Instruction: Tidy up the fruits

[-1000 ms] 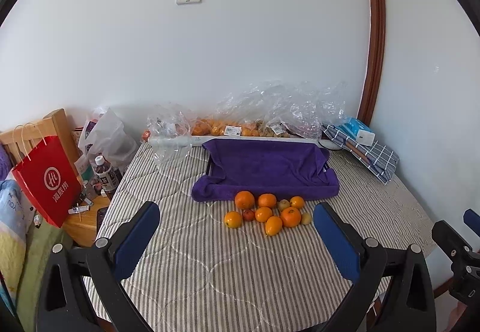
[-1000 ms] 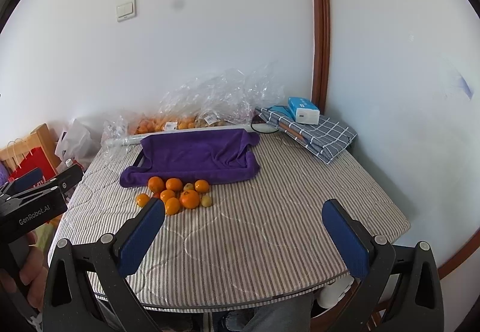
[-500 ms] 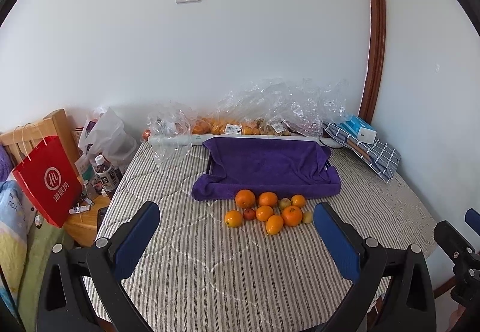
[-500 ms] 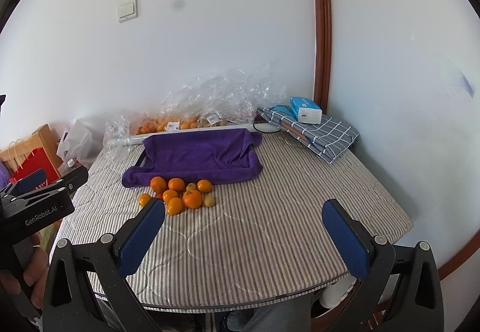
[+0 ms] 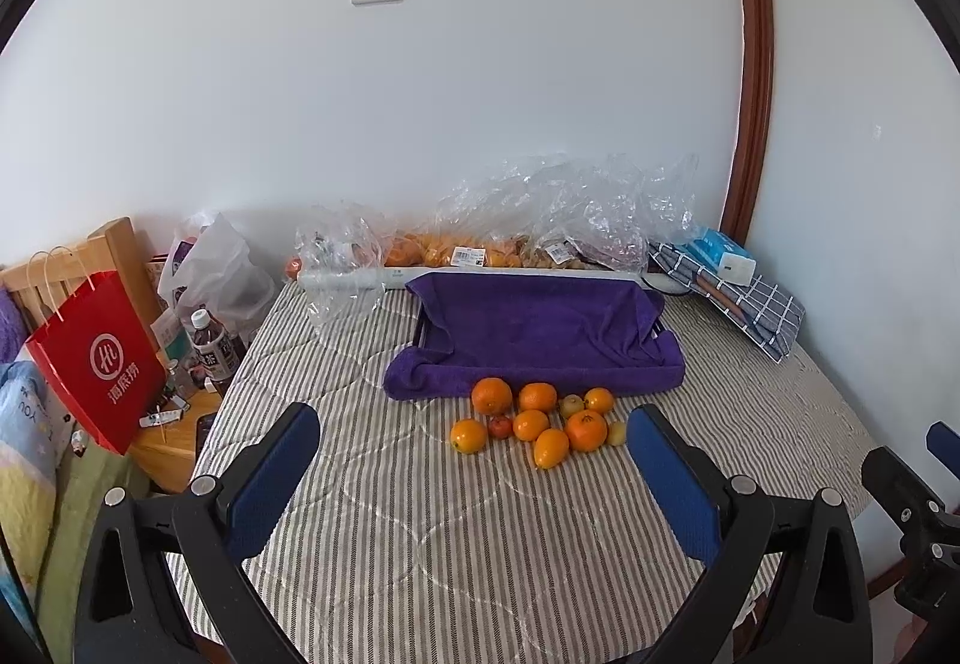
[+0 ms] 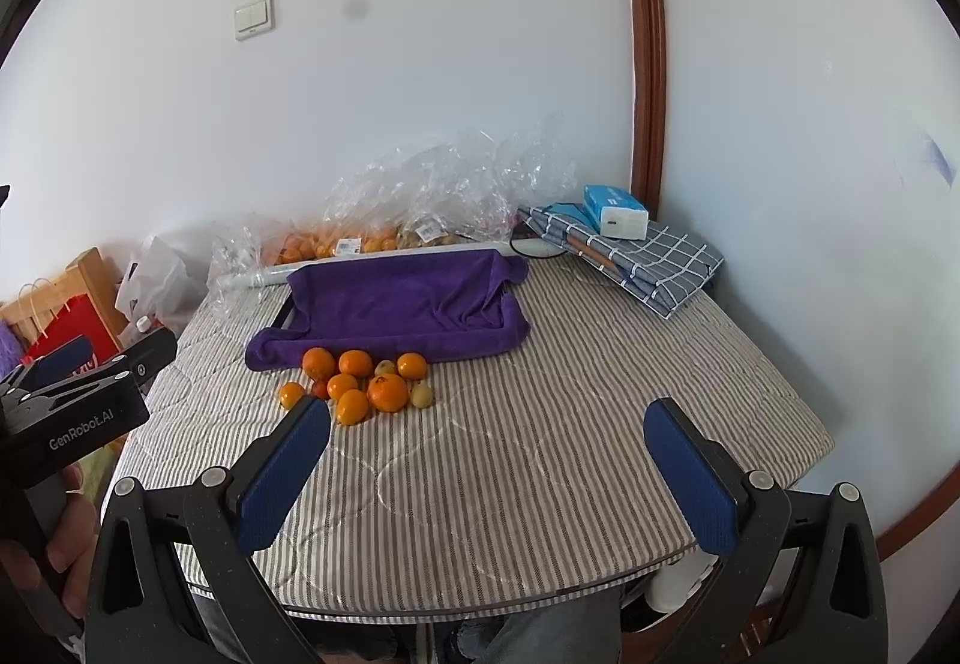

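A cluster of several oranges and smaller yellow-green and red fruits (image 5: 536,420) lies on the striped table, in front of a tray draped with a purple towel (image 5: 540,334). The cluster also shows in the right wrist view (image 6: 360,382), with the towel-covered tray (image 6: 396,304) behind it. My left gripper (image 5: 474,478) is open and empty, held above the table's near side, short of the fruits. My right gripper (image 6: 489,469) is open and empty over the table's front right part, with the fruits ahead to its left.
Clear plastic bags of more fruit (image 5: 540,226) line the wall. A folded checked cloth with a blue tissue pack (image 6: 624,244) sits at the back right corner. A red paper bag (image 5: 96,358), bottles and a wooden stand are left of the table (image 5: 420,544).
Both grippers have moved slightly forward toward the fruits, which appear a little lower and nearer in both views. Nothing on the table has moved.
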A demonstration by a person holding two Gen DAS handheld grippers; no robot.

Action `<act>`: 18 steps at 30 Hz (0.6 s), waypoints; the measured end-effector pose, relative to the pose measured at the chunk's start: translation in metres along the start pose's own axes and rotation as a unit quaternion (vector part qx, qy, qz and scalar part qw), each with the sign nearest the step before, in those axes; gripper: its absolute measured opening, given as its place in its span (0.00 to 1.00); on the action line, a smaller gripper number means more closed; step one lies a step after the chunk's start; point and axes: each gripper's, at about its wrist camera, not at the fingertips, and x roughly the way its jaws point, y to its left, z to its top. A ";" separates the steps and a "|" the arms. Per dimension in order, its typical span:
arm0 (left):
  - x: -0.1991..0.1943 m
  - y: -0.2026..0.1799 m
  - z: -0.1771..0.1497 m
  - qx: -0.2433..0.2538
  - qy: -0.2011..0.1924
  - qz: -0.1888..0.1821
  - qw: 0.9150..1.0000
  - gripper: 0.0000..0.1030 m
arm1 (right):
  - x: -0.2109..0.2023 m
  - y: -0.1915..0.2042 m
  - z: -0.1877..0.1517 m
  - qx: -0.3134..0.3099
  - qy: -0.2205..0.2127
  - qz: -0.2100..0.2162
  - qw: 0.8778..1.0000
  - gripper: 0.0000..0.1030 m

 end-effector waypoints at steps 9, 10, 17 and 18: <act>0.001 0.001 -0.002 0.000 0.004 -0.001 1.000 1.00 | 0.004 0.002 0.001 -0.002 0.005 0.002 1.000 1.00; 0.001 0.002 -0.002 -0.001 0.004 -0.002 1.000 1.00 | 0.005 0.003 0.002 -0.006 0.006 0.005 1.000 1.00; 0.011 0.011 -0.002 -0.003 0.002 0.009 1.000 1.00 | 0.023 0.008 0.003 -0.019 0.021 -0.001 1.000 1.00; 0.014 0.012 -0.003 -0.003 0.002 0.014 1.000 1.00 | 0.026 0.009 0.002 -0.022 0.021 -0.001 1.000 1.00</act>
